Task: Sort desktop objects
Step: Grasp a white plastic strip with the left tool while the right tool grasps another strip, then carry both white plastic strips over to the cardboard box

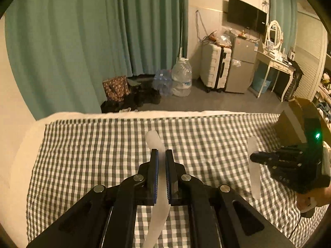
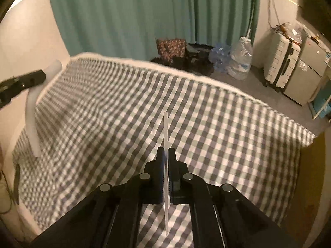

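My left gripper (image 1: pixel 161 151) is shut on a curved white plastic strip (image 1: pixel 154 139), which sticks out past the fingertips and hangs down below them. It is lifted over the grey-and-white checked cloth (image 1: pixel 93 155). At the right, my right gripper (image 1: pixel 253 158) is shut on a second white strip (image 1: pixel 254 177), also held off the cloth. In the right wrist view that gripper (image 2: pixel 166 150) pinches its strip (image 2: pixel 165 128) edge-on. My left gripper (image 2: pixel 40 76) shows at the far left there with its bent strip (image 2: pixel 31 113).
A brown cardboard box (image 1: pixel 289 124) stands at the cloth's right edge, just behind the right gripper. On the floor beyond are water jugs (image 1: pixel 182 76), dark bags (image 1: pixel 132 95), a white suitcase (image 1: pixel 215 68), a small fridge (image 1: pixel 242 66) and a dressing table (image 1: pixel 275 66).
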A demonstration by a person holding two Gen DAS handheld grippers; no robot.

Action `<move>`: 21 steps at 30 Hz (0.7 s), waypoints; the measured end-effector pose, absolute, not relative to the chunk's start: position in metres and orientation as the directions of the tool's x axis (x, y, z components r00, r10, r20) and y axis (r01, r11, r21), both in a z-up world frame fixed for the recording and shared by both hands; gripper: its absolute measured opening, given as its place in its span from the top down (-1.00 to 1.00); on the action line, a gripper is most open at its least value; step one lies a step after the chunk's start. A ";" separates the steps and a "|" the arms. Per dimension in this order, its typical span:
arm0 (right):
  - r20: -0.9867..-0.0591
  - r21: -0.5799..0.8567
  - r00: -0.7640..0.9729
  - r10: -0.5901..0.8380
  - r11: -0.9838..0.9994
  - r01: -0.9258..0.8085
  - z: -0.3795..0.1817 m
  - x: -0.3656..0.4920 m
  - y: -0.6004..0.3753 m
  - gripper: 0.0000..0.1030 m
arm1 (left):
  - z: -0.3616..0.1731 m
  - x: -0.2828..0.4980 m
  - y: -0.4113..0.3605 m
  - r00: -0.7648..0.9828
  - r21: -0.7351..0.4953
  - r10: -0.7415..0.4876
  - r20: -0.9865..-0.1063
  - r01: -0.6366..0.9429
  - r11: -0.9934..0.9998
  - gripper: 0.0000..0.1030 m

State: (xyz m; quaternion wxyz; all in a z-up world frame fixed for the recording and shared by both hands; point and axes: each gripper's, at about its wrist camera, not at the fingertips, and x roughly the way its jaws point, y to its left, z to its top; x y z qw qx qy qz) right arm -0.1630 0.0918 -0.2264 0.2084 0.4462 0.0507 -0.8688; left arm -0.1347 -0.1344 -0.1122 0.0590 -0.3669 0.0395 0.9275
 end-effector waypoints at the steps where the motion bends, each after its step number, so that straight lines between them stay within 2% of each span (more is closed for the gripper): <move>1: -0.783 0.108 -0.530 -0.325 -0.911 0.399 -0.218 -0.159 0.098 0.95 | -0.111 -0.133 -0.130 -0.725 0.031 0.077 -0.684 -0.135 -0.990 0.89; 6: -0.732 0.130 -0.592 -0.336 -0.923 0.363 -0.189 -0.144 0.114 0.95 | -0.106 -0.125 -0.116 -0.734 0.000 0.082 -0.674 -0.111 -0.994 0.89; 21: -0.624 0.166 -0.707 -0.334 -0.940 0.298 -0.119 -0.104 0.169 0.95 | -0.056 -0.105 -0.053 -0.790 -0.005 0.155 -0.593 -0.189 -0.982 0.89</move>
